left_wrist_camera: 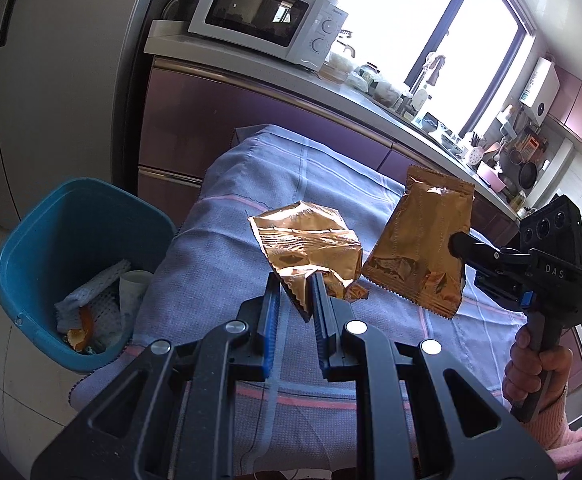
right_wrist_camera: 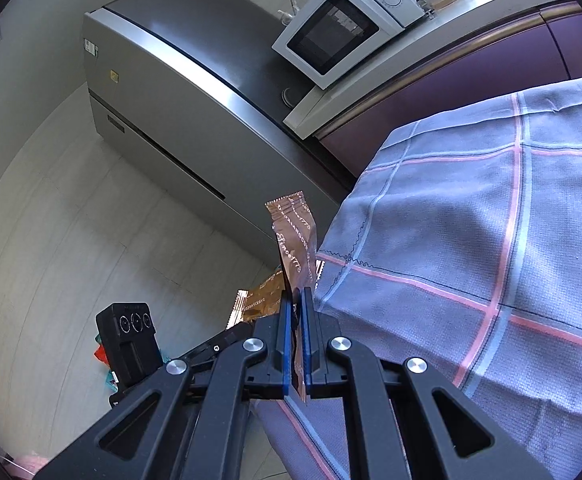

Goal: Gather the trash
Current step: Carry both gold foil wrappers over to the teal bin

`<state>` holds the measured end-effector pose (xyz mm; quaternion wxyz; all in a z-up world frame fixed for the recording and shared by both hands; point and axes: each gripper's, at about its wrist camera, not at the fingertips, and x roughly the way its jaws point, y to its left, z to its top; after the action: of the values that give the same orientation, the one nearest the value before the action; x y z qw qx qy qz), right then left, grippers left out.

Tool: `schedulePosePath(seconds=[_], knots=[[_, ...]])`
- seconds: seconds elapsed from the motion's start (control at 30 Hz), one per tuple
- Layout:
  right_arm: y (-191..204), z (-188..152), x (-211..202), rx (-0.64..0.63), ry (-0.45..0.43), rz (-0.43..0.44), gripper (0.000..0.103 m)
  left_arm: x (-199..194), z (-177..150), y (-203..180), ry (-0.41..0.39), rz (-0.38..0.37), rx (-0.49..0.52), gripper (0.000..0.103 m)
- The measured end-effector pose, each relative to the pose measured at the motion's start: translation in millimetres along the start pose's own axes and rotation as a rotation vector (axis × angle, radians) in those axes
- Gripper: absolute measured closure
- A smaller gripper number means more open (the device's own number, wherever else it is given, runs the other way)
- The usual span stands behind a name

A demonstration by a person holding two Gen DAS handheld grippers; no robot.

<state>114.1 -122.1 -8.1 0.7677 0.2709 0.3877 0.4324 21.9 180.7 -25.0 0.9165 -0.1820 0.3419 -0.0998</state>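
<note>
My left gripper (left_wrist_camera: pixel 295 292) is shut on the corner of a crumpled copper foil wrapper (left_wrist_camera: pixel 309 242) and holds it above the checked blue tablecloth (left_wrist_camera: pixel 251 184). My right gripper (left_wrist_camera: pixel 453 246) is shut on the edge of a second, flatter copper foil wrapper (left_wrist_camera: pixel 421 240), lifted off the table to the right. In the right wrist view that wrapper (right_wrist_camera: pixel 297 236) stands edge-on between the closed pads of my right gripper (right_wrist_camera: pixel 295 300), and the other wrapper (right_wrist_camera: pixel 261 296) shows below left beside the left gripper's body (right_wrist_camera: pixel 131 340). A teal trash bin (left_wrist_camera: pixel 75 236) stands on the floor left of the table.
The bin holds white foam netting (left_wrist_camera: pixel 91 296), a paper cup (left_wrist_camera: pixel 133 286) and orange scraps. Purple cabinets (left_wrist_camera: pixel 195 120) with a white microwave (left_wrist_camera: pixel 267 14) run behind the table. A grey fridge (right_wrist_camera: pixel 179 100) stands at the counter's end. Tiled floor surrounds the bin.
</note>
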Motion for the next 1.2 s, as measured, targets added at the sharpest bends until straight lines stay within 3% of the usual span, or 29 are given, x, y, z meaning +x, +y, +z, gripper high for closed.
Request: schedulePosePath(seconds=[1.2], knots=[[33.3, 1.3, 69.7, -0.06, 0.126, 0.077, 0.099, -40.9, -0.7, 47.3, -0.065, 0.095, -0.079, 0.086]])
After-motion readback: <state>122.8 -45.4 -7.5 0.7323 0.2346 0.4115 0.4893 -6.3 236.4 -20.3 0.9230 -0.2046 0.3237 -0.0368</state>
